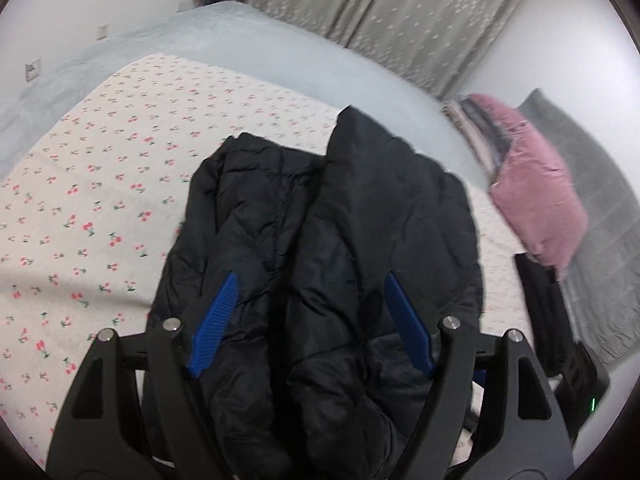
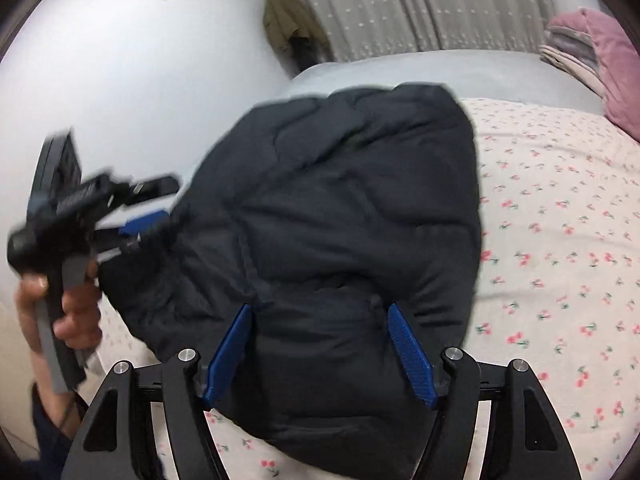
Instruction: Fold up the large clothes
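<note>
black quilted jacket (image 2: pixel 332 216) is bunched on the bed (image 2: pixel 560 240), apparently mid-fold; right tool (image 2: pixel 320 312) and left tool (image 1: pixel 308 280) are held spread over it, nothing pinched.

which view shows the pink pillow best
The left wrist view. There the pink pillow shows almost whole, lying at the bed's right side against a grey quilt. The right wrist view catches only part of it at the top right edge, cut off by the frame.
</note>
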The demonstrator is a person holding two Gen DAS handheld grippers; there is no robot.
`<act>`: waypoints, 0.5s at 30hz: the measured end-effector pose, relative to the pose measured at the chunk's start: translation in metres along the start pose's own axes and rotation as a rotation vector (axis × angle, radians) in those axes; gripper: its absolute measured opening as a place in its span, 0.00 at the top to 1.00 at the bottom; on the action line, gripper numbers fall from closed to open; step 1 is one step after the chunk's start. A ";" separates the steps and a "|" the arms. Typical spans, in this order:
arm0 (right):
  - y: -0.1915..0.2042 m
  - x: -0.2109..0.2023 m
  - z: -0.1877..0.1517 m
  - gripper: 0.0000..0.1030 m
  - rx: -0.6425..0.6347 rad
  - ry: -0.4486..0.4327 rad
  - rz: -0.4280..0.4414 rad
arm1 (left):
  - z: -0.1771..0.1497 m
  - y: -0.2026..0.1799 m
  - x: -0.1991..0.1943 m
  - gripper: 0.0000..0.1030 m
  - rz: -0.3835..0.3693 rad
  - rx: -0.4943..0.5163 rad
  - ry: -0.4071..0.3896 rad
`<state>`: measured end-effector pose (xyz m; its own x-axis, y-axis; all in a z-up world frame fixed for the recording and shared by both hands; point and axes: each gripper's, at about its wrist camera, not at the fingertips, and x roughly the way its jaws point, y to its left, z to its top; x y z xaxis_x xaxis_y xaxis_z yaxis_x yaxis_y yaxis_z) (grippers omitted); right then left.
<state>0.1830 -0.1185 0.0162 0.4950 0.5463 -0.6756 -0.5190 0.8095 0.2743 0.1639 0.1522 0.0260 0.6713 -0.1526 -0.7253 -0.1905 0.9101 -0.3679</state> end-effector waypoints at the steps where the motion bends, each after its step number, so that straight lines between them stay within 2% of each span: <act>1: 0.008 0.002 -0.003 0.31 -0.039 0.000 -0.009 | 0.000 0.000 -0.002 0.26 0.019 0.004 0.005; 2: 0.020 0.006 -0.004 0.31 -0.097 0.000 -0.019 | 0.001 0.000 -0.011 0.26 0.045 0.007 -0.010; 3: 0.033 0.011 -0.007 0.31 -0.165 0.004 -0.034 | 0.001 -0.001 -0.024 0.26 0.045 0.014 -0.057; 5: 0.050 0.020 -0.012 0.31 -0.246 0.014 -0.052 | 0.001 -0.004 -0.049 0.26 0.021 0.036 -0.145; 6: 0.057 0.026 -0.015 0.31 -0.281 0.021 -0.062 | 0.001 -0.006 -0.056 0.26 0.009 0.044 -0.165; 9: 0.071 0.049 -0.024 0.30 -0.324 0.055 -0.070 | -0.001 -0.006 -0.051 0.26 0.007 0.066 -0.155; 12: 0.075 0.064 -0.026 0.30 -0.330 0.082 -0.072 | -0.004 -0.003 -0.019 0.26 0.073 0.068 -0.080; 15: 0.080 0.071 -0.027 0.30 -0.341 0.097 -0.090 | -0.003 0.000 0.001 0.26 0.161 0.063 -0.066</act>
<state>0.1577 -0.0213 -0.0287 0.4892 0.4402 -0.7529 -0.6870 0.7263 -0.0217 0.1622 0.1504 0.0234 0.6818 0.0210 -0.7312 -0.2559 0.9433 -0.2115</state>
